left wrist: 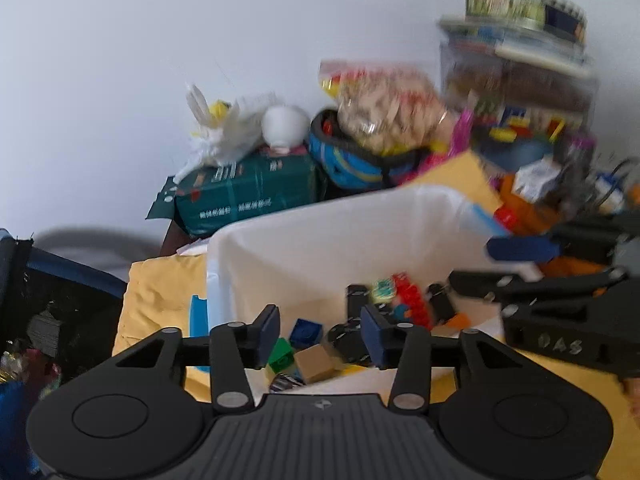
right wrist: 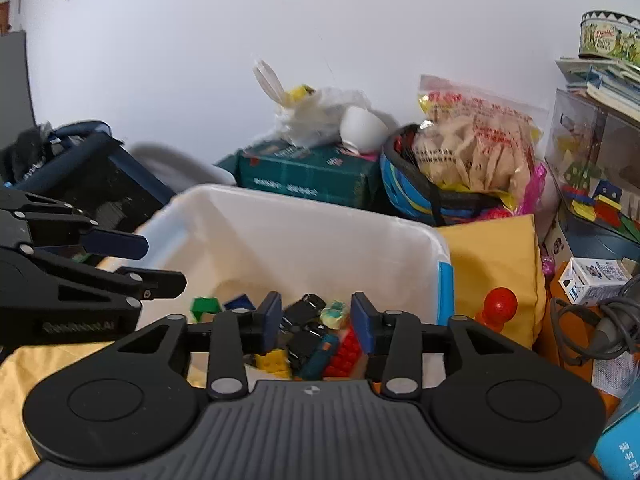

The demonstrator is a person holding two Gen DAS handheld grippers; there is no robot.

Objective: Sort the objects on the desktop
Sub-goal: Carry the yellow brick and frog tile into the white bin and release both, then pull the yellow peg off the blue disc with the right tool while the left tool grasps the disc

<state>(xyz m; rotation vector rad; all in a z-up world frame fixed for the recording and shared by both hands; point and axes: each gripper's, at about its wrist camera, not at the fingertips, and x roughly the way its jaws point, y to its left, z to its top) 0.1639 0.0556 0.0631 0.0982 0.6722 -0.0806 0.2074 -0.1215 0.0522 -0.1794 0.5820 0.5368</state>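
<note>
Both tongs point(left wrist: 320, 332) point(right wrist: 316, 322) gape over white bin point(right wrist: 304, 216) — jumbled bright blocks point(right wrist: 348, 354).

The white plastic bin point(right wrist: 288, 232) looks smooth and faintly glossy, with hard, shiny plastic building bricks point(right wrist: 348, 354) inside. A soft, creased yellow cloth point(right wrist: 496, 272) covers the surface. The clear crinkly plastic snack bag point(right wrist: 476, 148) glints. The dark green cardboard box point(right wrist: 308, 176) is matt. The black gripper point(right wrist: 311, 322) body is matt ribbed plastic with dull metal pins.
</note>
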